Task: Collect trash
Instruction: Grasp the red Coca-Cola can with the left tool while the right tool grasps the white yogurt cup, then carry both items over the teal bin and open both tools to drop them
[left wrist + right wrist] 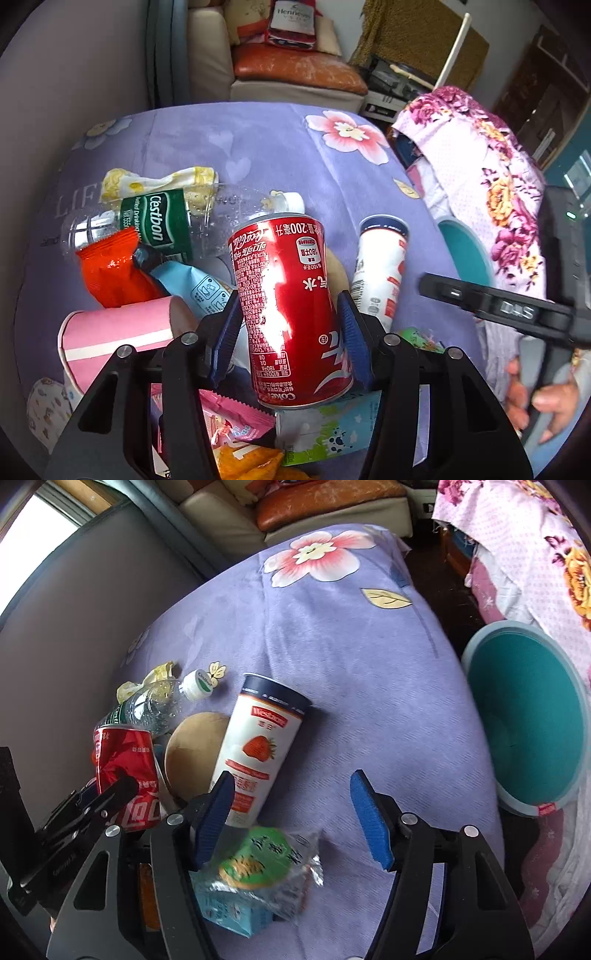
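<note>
A heap of trash is spread on a worktop [280, 155] draped in a lilac floral cloth, listed left to right.

Left wrist view: a pink paper cup [118, 332] is laid on its side at the near left. An orange snack wrapper [110, 273] is set behind it, with a pale blue wrapper [195, 288] just beside. A clear Cestbon water bottle [170, 221] is laid flat further back, a crumpled yellow-patterned tissue [155, 181] behind it. A red Coca-Cola can [288, 306] is held between the blue pads [229, 332] of the left tool [290, 339], both pads pressed to its sides. A milk carton [325, 428] is seen beneath the can. A white strawberry drink cup [380, 266] is laid to the right.

Right wrist view: the right tool [291, 819] is held part-way open above a green-lidded packet [258, 860], nothing gripped; its left pad is close to the strawberry cup's base, contact unclear. A teal bin [532, 723] is placed off the worktop's right edge.
</note>
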The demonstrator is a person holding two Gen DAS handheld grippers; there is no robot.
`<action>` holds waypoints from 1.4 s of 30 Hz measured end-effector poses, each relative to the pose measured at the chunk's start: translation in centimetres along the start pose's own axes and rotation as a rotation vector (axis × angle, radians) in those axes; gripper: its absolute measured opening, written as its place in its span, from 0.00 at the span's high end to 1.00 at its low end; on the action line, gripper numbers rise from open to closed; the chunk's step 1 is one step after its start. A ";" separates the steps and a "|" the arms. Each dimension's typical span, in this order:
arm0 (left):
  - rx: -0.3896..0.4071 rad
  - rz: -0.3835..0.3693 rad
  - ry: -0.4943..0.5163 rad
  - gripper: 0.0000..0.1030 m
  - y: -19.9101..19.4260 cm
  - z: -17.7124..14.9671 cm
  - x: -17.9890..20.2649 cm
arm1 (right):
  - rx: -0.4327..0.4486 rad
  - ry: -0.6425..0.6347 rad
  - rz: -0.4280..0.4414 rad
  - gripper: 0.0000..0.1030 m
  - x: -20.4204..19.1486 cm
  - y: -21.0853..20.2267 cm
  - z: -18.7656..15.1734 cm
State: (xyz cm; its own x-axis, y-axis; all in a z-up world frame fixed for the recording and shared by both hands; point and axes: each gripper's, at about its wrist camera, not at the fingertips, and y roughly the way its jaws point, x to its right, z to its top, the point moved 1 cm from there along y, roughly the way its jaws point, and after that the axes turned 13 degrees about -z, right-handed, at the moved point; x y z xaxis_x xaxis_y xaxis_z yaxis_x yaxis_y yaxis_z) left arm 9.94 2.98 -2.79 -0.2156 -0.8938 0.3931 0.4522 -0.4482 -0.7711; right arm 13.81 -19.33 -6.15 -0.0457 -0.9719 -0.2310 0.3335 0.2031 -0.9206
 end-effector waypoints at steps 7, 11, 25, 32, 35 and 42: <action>0.006 -0.043 -0.018 0.48 -0.6 -0.1 -0.8 | -0.087 -0.015 0.060 0.39 -2.9 4.5 2.2; 0.004 -0.045 -0.027 0.48 -0.5 0.1 -0.8 | -0.075 -0.005 0.089 0.50 -3.4 4.9 2.3; -0.023 -0.116 0.135 0.48 2.8 4.0 9.5 | 0.221 0.169 -0.006 0.50 8.5 -6.4 2.7; -0.114 -0.199 0.246 0.48 10.2 5.1 18.7 | 0.235 0.330 -0.171 0.50 20.1 -8.1 -0.4; -0.173 -0.199 0.301 0.48 14.5 4.6 22.3 | 0.217 0.384 -0.179 0.50 23.6 -7.8 -1.7; -0.315 -0.182 0.337 0.48 23.0 2.5 26.1 | 0.201 0.432 -0.189 0.50 27.8 -6.9 -2.8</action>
State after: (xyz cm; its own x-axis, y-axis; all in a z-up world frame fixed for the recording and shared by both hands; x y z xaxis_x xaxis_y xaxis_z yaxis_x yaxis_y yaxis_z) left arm 16.87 -30.62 -9.01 -0.5585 -0.7312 0.3917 0.1086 -0.5326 -0.8394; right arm 7.61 -47.43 -7.12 -0.4934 -0.8431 -0.2140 0.4545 -0.0402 -0.8898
